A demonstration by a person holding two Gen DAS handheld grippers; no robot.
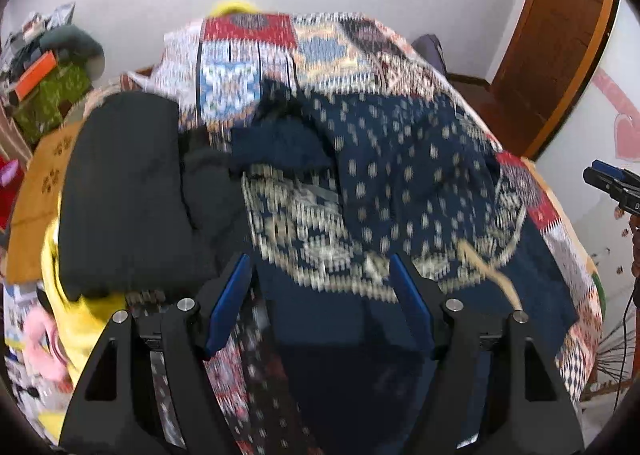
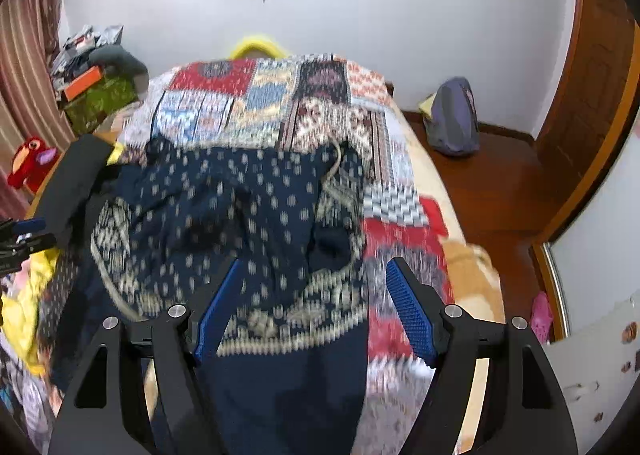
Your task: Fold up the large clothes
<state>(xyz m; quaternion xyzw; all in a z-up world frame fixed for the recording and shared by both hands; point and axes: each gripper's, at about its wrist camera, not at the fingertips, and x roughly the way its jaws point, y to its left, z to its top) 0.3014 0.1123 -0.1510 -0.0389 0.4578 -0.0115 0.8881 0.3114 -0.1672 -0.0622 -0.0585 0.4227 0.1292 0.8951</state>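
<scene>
A navy garment (image 1: 400, 159) with cream dots and a patterned cream border lies rumpled on the bed, blurred in both views. My left gripper (image 1: 318, 259) hovers over its near border, open, with nothing between its blue pads. My right gripper (image 2: 315, 263) hangs over the same navy garment (image 2: 224, 207) near its bordered hem, also open and empty. The right gripper (image 1: 612, 187) shows at the right edge of the left wrist view. The left gripper (image 2: 24, 235) shows at the left edge of the right wrist view.
A patchwork quilt (image 2: 224, 95) covers the bed. A folded black garment (image 1: 124, 191) and yellow cloth (image 1: 76, 319) lie at the left. A grey backpack (image 2: 454, 115) sits on the wooden floor by the wall, near a brown door (image 2: 600, 75). Clutter and a red plush toy (image 2: 30, 163) stand far left.
</scene>
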